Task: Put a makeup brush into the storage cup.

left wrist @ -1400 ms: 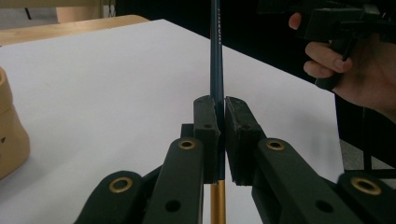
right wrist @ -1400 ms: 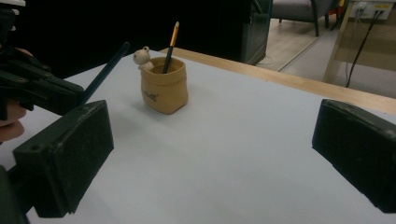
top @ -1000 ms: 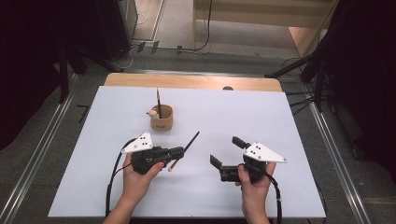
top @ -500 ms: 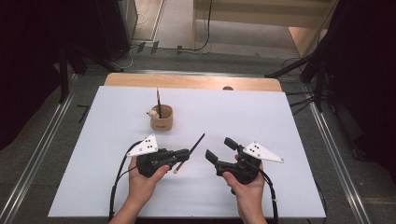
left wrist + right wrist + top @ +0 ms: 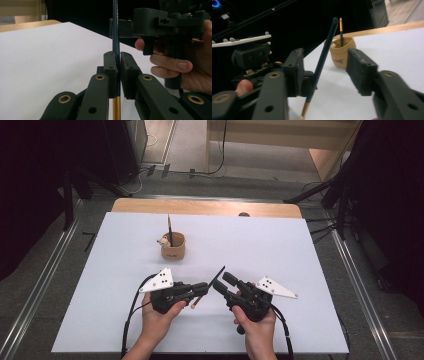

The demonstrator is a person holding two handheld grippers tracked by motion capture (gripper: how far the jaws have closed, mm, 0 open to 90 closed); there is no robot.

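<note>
On the white surface [image 5: 300, 270], at its near middle, the person's two hands hold the grippers close together, pointing toward each other. The left gripper [image 5: 200, 288] has its fingers [image 5: 110, 72] clenched on a dark blue pencil [image 5: 215, 277]; in the left gripper view the two pads press against the shaft from either side, the dark upper length rising straight above them and a golden-orange section [image 5: 116, 108] showing below. From the high view the pencil slants up and to the right from the left gripper, its pale lower end [image 5: 192, 306] sticking out on the near side just above the surface. The right gripper [image 5: 223, 283] comes in from the right with its fingers [image 5: 362, 72] released and spread wide. In the right gripper view the pencil [image 5: 322, 62] stands tilted between them, nearer the left-hand finger and apart from the right-hand one; whether it touches the left-hand finger cannot be told. The left hand [image 5: 160, 312] and the right hand [image 5: 257, 325] grip the handles from the near edge, with a black cable [image 5: 131, 320] trailing from the left gripper and a grey three-cornered plate [image 5: 275, 287] on top of the right one. Farther off, left of centre, a small tan cup [image 5: 172, 249] sits well apart from the grippers, holding a second pencil [image 5: 170, 227] upright, with a small pale object at its left rim too small to identify. A wooden strip [image 5: 205, 207] borders the far edge of the surface.
</note>
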